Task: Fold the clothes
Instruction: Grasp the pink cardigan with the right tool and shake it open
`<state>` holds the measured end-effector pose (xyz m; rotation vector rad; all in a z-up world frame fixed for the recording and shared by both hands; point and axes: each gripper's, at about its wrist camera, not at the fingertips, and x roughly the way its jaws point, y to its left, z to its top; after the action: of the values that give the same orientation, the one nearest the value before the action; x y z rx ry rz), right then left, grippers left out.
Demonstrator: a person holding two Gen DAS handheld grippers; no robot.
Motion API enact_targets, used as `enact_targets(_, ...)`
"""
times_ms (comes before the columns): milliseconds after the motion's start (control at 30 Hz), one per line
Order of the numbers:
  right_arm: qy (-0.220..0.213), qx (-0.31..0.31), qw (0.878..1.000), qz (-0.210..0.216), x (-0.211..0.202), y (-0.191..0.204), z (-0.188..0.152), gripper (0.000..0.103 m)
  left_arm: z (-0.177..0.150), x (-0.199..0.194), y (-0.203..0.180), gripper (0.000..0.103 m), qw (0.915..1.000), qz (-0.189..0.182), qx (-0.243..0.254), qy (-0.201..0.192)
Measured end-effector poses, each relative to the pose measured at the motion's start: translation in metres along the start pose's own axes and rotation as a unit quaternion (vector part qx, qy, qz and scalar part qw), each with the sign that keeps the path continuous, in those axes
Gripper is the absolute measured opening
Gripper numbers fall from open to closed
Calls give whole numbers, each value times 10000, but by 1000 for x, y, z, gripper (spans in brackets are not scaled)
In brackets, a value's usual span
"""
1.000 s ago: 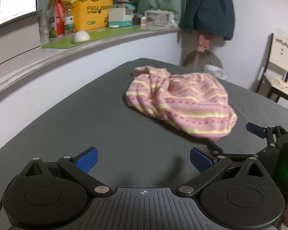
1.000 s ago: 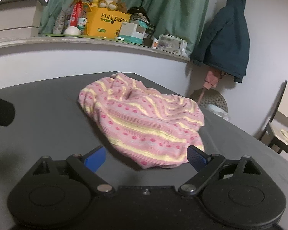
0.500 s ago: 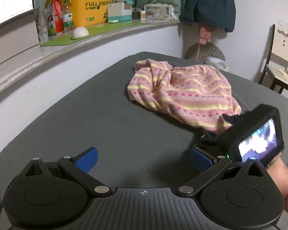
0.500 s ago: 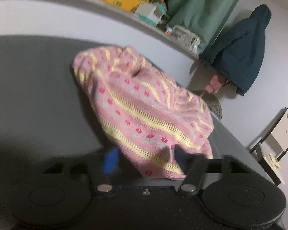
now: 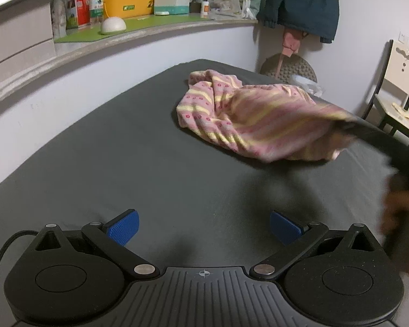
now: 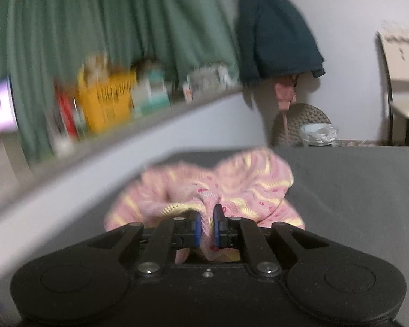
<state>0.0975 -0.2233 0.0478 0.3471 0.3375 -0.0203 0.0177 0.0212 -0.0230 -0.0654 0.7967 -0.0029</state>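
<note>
The pink and yellow striped knit garment [image 5: 248, 120] lies bunched on the dark grey bed sheet [image 5: 122, 163], toward the far edge of the bed near the wall with the ledge [image 5: 150, 35], not flat and with no tidy fold showing. Its long axis runs from the far crumpled end toward the bed's right side, where the near right end is pulled up off the sheet and stretched taut.

That raised end sits between the fingers of the right gripper [image 6: 207, 229], whose jaws are clenched on a pinch of the knit; the cloth bulges out above and below the blue pads [image 6: 195, 230]. In the left wrist view this gripper is a dark blur at the right edge, so the right hand is the one at the garment.

The left gripper [image 5: 204, 229] hovers low over bare sheet at the near edge, jaws spread wide and holding nothing, well apart from the garment, which lies ahead of it and to its right.

My guess is the garment is being drawn out to spread it; the blur hides which part is pinched.
</note>
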Motion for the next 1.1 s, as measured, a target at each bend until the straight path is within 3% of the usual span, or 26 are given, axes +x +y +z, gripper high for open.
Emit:
enact_targets(133, -270, 320, 9988, 253, -58, -30, 19, 9, 1, 0, -1, 103, 9999, -85, -101, 24)
enact_targets(300, 197, 12, 9998, 63, -102, -50, 13, 9, -3, 6, -16, 103, 9998, 44, 156, 153)
enact_targets(533, 164, -615, 9969, 470, -179, -32, -27, 7, -2, 13, -27, 103, 9986, -150, 325, 386)
enact_targets(667, 204, -660, 9927, 991, -215, -14, -41, 7, 0, 14, -27, 103, 9983, -197, 364, 410)
enact_targets(700, 291, -707, 9907, 1122, -220, -10, -44, 7, 0, 15, -27, 103, 9982, -208, 374, 416)
enact_targets(767, 947, -714, 9827, 1419, -215, -8, -50, 8, 1, 16, -27, 103, 9980, -231, 394, 428)
enact_targets(867, 1592, -1317, 9713, 1175, -205, 5, -58, 12, 2, 15, -30, 103, 9973, -321, 516, 411)
enact_targets(933, 1442, -1652, 9693, 1116, -204, 12, -50, 19, 5, 14, -28, 103, 9970, -411, 514, 404)
enact_targets(1000, 1177, -1622, 9751, 947, -194, 13, -34, 56, 8, 13, -24, 103, 9966, -524, 497, 389)
enact_targets(1033, 1083, -1602, 9777, 816, -183, 12, -24, 61, 7, 12, -21, 103, 9968, -547, 460, 371)
enact_targets(1100, 1021, -1584, 9810, 467, -145, 8, -4, 60, 6, 11, -18, 103, 9968, -601, 400, 341)
